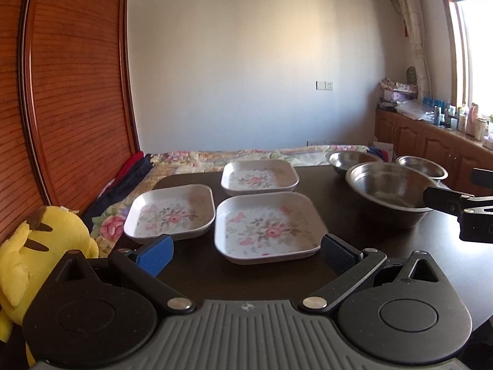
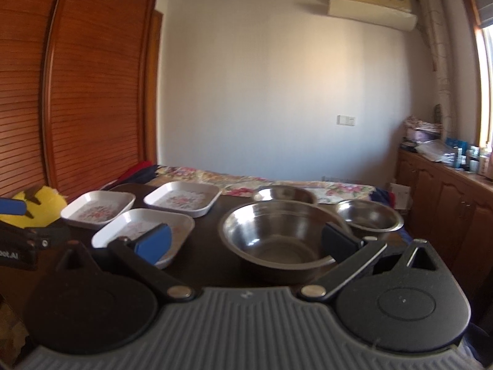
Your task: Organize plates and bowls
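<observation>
Three white square floral plates lie on the dark table: a near one, a left one, a far one. Three steel bowls stand to the right: a large one, two smaller behind. My left gripper is open, its jaws on either side of the near plate's front edge, holding nothing. My right gripper is open just in front of the large bowl; its right finger lies over the bowl's near rim. The plates show at left in the right wrist view.
A yellow plush toy sits off the table's left edge by a wooden louvred wardrobe. A floral-covered bed lies behind the table. Wooden cabinets with bottles stand at the right.
</observation>
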### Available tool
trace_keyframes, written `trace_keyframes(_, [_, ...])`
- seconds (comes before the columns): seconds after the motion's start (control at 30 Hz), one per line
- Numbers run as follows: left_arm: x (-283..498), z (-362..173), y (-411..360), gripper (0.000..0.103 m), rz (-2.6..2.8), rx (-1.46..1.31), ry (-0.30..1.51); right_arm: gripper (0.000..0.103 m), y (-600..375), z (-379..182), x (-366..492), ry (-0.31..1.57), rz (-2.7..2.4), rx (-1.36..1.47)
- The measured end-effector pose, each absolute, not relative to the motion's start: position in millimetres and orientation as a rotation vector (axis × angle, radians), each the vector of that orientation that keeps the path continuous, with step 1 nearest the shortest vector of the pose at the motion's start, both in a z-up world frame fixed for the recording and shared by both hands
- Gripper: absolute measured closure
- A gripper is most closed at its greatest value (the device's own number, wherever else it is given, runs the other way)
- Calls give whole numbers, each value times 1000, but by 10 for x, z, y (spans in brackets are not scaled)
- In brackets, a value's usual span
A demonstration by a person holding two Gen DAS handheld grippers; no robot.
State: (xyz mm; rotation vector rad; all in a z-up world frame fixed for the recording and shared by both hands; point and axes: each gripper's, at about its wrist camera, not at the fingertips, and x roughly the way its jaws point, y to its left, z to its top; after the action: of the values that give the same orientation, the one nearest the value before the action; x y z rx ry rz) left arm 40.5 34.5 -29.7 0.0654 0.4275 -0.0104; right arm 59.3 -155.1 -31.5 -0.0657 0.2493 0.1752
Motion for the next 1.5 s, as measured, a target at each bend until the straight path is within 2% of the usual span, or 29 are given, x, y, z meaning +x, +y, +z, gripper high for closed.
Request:
trace_keyframes(0.27, [760, -387, 570, 0, -18, 59, 467, 2, -1198, -345, 867, 291, 300, -104])
trace_keyframes(0.37, [882, -424, 636, 1, -23, 52, 490, 11, -1120, -351, 980, 322, 326, -97])
trace_keyframes(0.5, [1037, -470, 734, 6, -43, 29, 524, 15, -1017, -390, 1127, 361, 365, -104])
trace_keyframes(0.63, [1190, -504, 816, 14, -59, 5, 559, 25, -907, -442, 1254, 407, 403, -108])
trace_keyframes(0.83, [1370, -561, 896, 33, -76, -21, 573, 40, -839, -535, 1425, 467, 411, -110])
trace_keyframes(0.9, [1420, -585, 902, 42, -85, -14, 581, 47, -825, -563, 1459, 483, 410, -108])
trace_keyframes(1.03, [1503, -631, 938, 48, -104, -20, 597, 51, -803, -621, 1517, 507, 395, -114])
trace_keyframes(1.1, [1545, -654, 949, 55, -113, -18, 605, 52, -809, -641, 1539, 510, 386, -111])
trace_keyframes(1.2, [1599, -687, 967, 56, -122, -24, 616, 57, -807, -672, 1599, 523, 375, -107])
trace_keyframes(1.37, [1657, -741, 956, 60, -140, -24, 631, 59, -785, -717, 1639, 540, 375, -105])
trace_keyframes(1.5, [1696, -775, 958, 68, -152, -33, 645, 69, -778, -759, 1702, 558, 372, -97])
